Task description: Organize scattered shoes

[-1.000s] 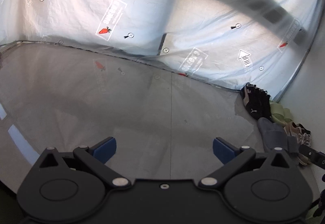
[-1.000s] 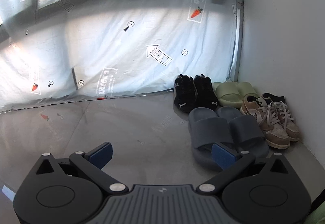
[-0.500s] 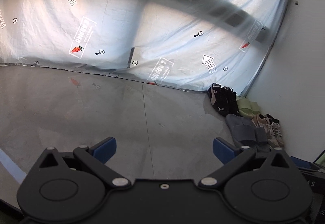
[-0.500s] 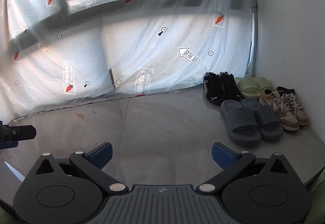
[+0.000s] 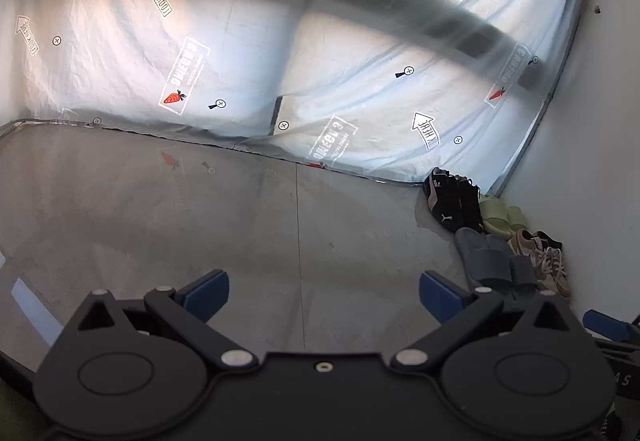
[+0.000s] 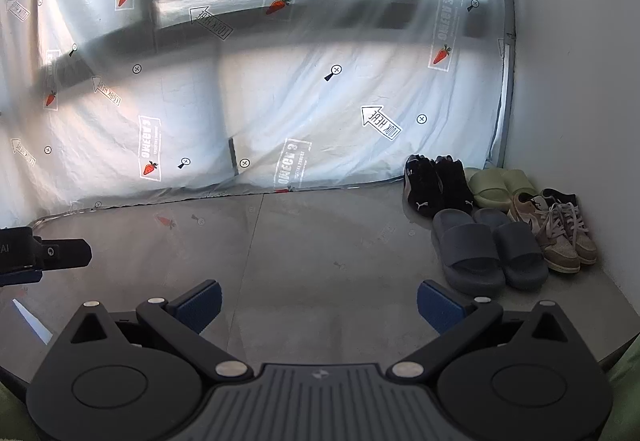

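In the left wrist view, the left gripper (image 5: 323, 291) has its blue-padded jaws spread wide and empty over the smooth grey floor (image 5: 240, 225); beyond the right-hand jaw, against the white wall (image 5: 600, 161), sit black sneakers (image 5: 450, 203), pale green slides (image 5: 500, 215), chunky grey slides (image 5: 492, 261) and laced tan sneakers (image 5: 548, 261). In the right wrist view, the right gripper (image 6: 319, 301) is likewise spread and empty, with the same four pairs paired neatly ahead of its right-hand jaw: grey slides (image 6: 488, 253), tan sneakers (image 6: 560, 237), black sneakers (image 6: 438, 187), green slides (image 6: 500, 185), all before a crinkled printed plastic sheet (image 6: 300, 101).

Plastic sheet (image 6: 280, 89): printed arrows reading "LOOK HERE", mirrored in the left wrist view; boxed stamps with carrot marks, lettering reversed and unclear. Black sneakers (image 6: 436, 185): white leaping-cat logo at heels. Left gripper (image 6: 24, 253): letters "AI" on its body
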The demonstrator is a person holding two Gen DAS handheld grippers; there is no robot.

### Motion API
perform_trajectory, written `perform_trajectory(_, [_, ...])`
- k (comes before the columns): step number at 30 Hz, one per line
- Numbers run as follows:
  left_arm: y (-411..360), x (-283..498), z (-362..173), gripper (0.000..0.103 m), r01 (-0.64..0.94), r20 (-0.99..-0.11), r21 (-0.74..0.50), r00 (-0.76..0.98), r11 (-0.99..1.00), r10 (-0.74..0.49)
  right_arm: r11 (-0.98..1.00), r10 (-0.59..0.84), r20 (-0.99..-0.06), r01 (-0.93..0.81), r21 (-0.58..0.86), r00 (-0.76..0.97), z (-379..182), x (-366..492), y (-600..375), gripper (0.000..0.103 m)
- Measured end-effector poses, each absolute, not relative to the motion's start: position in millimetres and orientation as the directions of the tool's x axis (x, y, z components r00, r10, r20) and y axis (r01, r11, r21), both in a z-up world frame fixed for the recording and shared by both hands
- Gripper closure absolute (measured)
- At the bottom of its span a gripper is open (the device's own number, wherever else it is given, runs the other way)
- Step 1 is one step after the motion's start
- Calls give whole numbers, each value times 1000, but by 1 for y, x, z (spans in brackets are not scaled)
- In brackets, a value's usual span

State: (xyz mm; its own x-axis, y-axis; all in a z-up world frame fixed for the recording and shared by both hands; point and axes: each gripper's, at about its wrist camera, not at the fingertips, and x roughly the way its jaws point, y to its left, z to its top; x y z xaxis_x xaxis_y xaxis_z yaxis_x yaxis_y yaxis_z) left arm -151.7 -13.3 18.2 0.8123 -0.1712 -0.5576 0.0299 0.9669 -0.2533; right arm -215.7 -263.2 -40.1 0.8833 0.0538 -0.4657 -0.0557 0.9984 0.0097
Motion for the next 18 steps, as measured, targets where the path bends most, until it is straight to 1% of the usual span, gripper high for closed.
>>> perform_trajectory(18, [-13, -155, 15, 1, 40, -574, -244, 799, 969, -178, 998, 53, -472, -56, 6, 880, -44, -219, -260, 0])
